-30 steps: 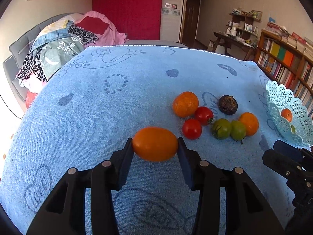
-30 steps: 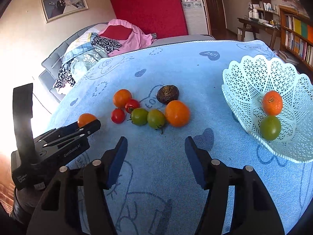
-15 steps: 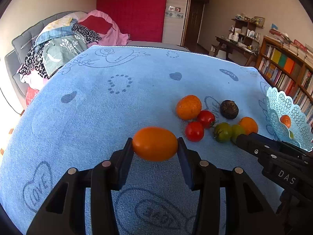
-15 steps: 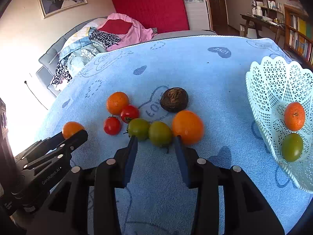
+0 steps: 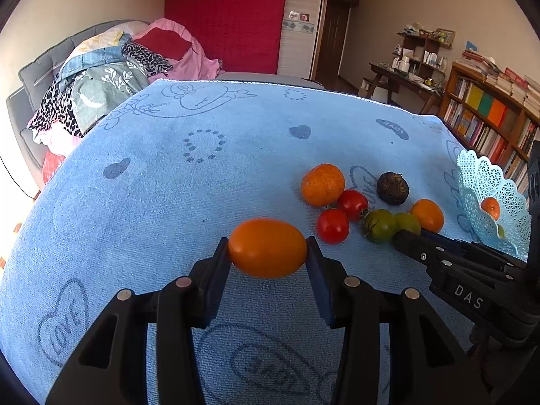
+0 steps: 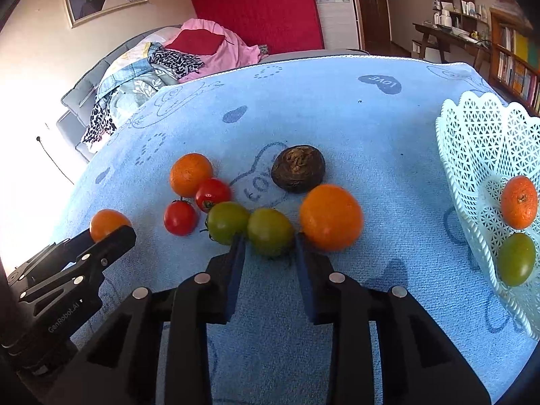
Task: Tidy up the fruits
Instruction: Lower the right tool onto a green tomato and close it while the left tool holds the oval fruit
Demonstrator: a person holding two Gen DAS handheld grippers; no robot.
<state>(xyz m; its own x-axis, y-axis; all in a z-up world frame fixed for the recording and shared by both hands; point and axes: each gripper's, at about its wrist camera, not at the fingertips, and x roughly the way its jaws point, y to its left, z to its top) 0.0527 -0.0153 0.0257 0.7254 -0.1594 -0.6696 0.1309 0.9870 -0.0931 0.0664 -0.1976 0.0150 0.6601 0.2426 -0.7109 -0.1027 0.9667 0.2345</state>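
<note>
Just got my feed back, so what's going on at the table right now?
The left gripper holds an orange tomato clear of the blue towel. The right gripper is open, with a finger on each side of a green tomato in the loose pile. The white basket already holds a tangerine and another green tomato.

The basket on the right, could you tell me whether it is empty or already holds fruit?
Not empty: the basket holds an orange fruit and a green one below it.
</note>
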